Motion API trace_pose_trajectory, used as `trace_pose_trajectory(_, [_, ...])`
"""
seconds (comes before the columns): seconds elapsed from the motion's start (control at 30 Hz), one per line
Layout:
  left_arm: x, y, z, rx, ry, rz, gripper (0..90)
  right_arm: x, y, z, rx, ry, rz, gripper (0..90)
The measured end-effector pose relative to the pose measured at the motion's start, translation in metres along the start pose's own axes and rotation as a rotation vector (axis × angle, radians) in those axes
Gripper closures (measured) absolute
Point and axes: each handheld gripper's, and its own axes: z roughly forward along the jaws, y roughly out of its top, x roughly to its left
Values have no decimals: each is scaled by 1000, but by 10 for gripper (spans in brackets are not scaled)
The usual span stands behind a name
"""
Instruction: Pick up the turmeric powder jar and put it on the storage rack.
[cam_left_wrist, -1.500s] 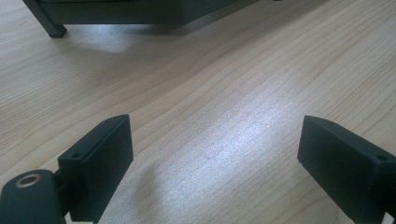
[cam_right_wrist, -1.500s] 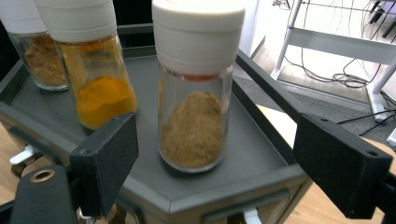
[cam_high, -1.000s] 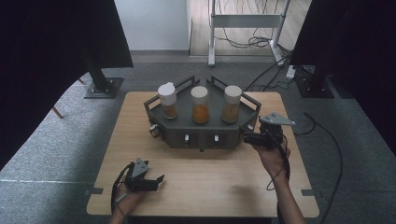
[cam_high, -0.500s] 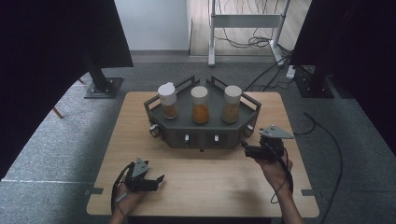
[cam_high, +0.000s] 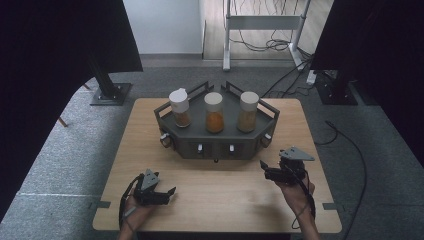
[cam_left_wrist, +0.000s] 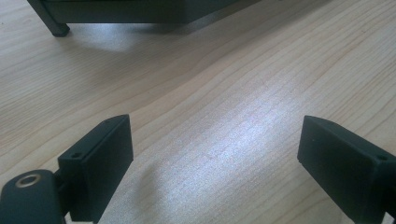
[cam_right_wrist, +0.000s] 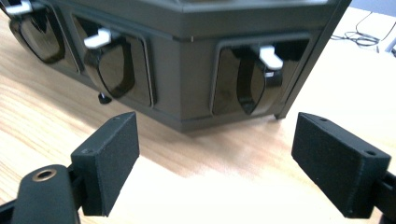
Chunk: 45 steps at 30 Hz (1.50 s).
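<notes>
Near edge, left gripper (cam_high: 167, 192) rests on the table (cam_high: 225, 200), jaws wide and empty. Farther right, the right gripper (cam_high: 263, 166) hangs open-jawed, also empty, closer to the dispenser rack (cam_high: 216, 145): its white lever (cam_right_wrist: 270, 57) lies just beyond, dead ahead.

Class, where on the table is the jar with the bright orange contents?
In the high view, the orange jar stands in the middle of the dark rack at the table's far side, between two paler jars.
</notes>
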Motion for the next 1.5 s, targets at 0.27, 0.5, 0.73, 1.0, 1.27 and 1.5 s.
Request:
trace_pose_trajectory(0.27, [0, 0, 0, -1, 1, 0, 102, 2, -14, 10, 45, -9, -6, 147])
trace_pose_trajectory(0.5, [0, 0, 0, 2, -1, 0, 102, 3, -25, 19, 82, -15, -2, 147])
trace_pose_trajectory(0.73, [-1, 1, 0, 4, 0, 2, 102, 4, -35, 29, 122, -21, 1, 145])
trace_pose_trajectory(1.0, [-1, 1, 0, 5, 2, 3, 102, 5, -42, 37, 151, -27, 3, 142])
trace_pose_trajectory(1.27, [-2, 1, 1, 6, 2, 3, 102, 5, -47, 40, 165, -36, 0, 142])
trace_pose_trajectory(1.5, [-2, 1, 1, 7, 3, 3, 102, 5, -49, 43, 174, -39, 2, 142])
